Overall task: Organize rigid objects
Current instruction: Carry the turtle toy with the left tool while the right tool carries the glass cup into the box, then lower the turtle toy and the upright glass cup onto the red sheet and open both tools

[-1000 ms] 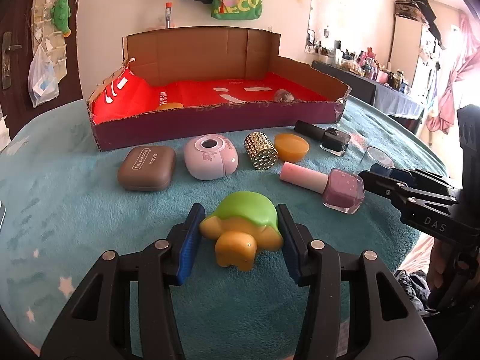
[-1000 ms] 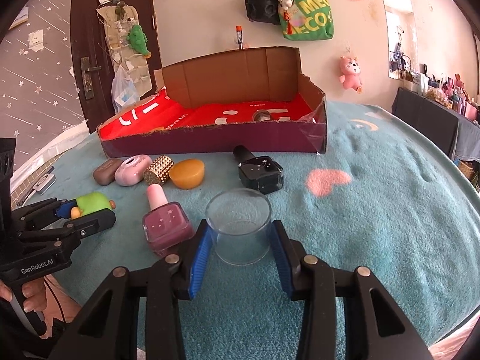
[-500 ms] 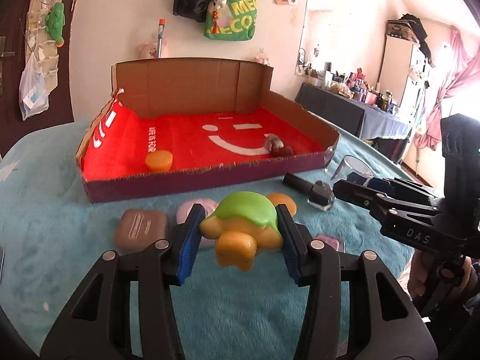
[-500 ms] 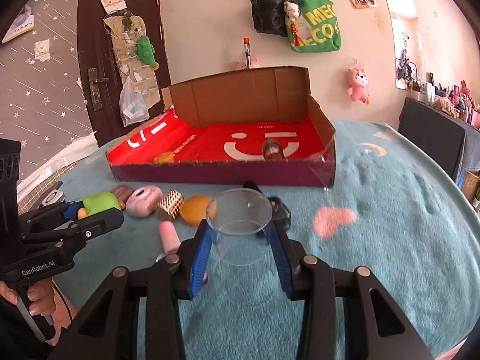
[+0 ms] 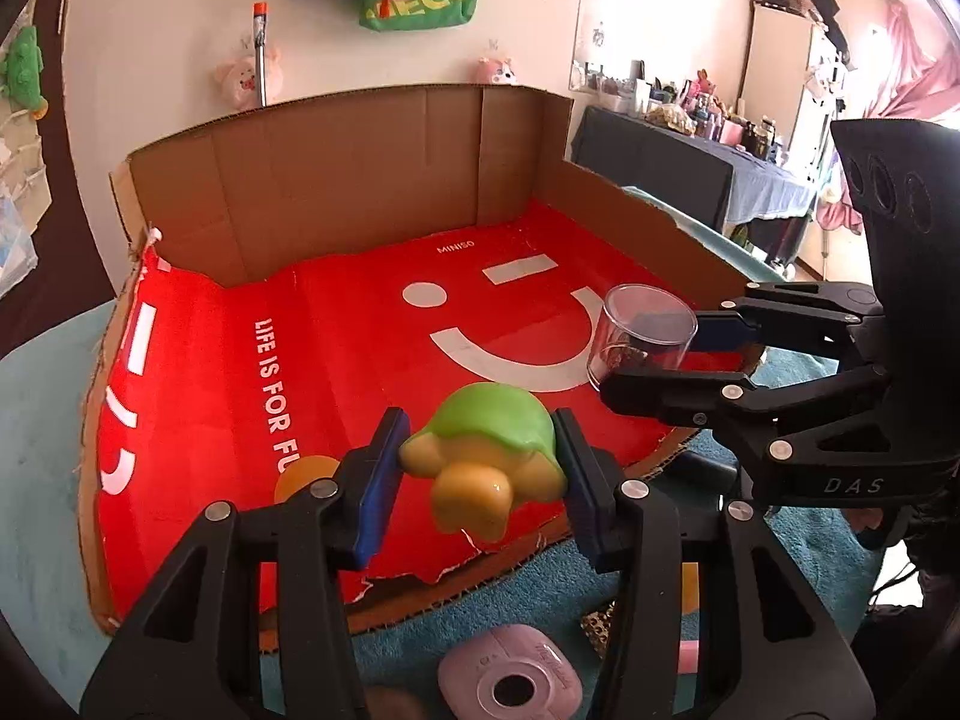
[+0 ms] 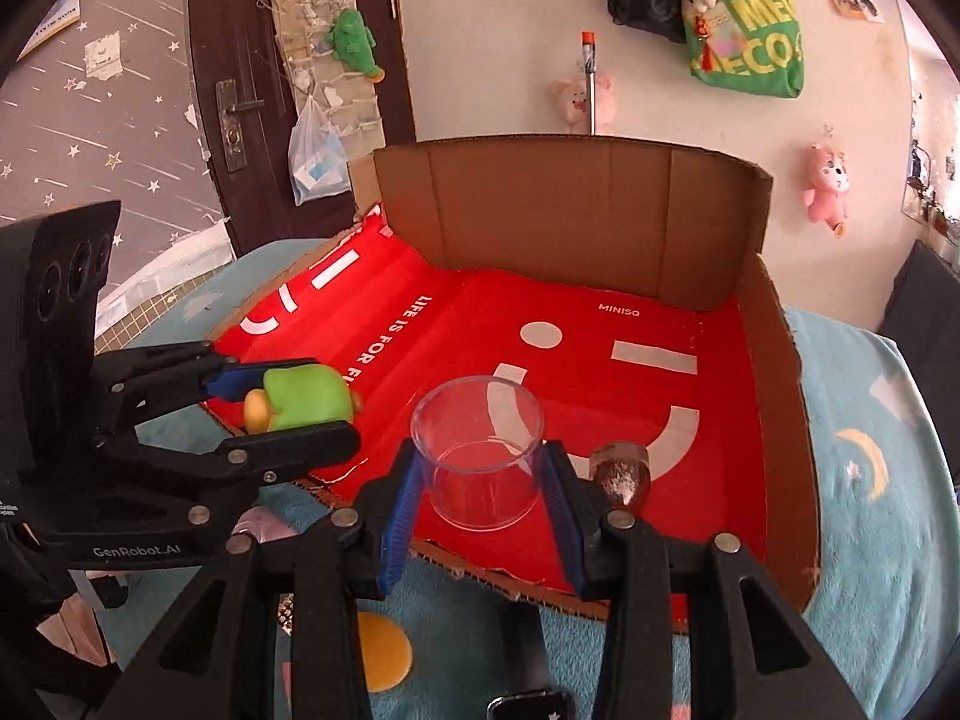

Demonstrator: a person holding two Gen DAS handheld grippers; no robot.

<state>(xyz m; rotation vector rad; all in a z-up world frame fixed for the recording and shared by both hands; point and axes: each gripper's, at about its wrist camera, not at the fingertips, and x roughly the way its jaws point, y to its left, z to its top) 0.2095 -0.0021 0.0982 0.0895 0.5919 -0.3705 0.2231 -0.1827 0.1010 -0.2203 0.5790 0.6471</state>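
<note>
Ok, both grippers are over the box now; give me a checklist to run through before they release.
1. Left gripper shut on turtle toy: ok.
2. Right gripper shut on clear cup: ok.
3. Both items above the box's red floor, past the front edge: ok.
4. Cup upright: ok.
5. Cup's drop spot free of the small brown object: cannot tell.
6. Height above floor: cannot tell.

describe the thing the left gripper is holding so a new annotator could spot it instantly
Find the big cardboard box with the red smiley-face lining. Over its front edge, the left gripper grips a small turtle toy. It has a glossy green domed shell and a yellow head and feet, unlike the clear plastic cup held in the right gripper beside it.
</note>
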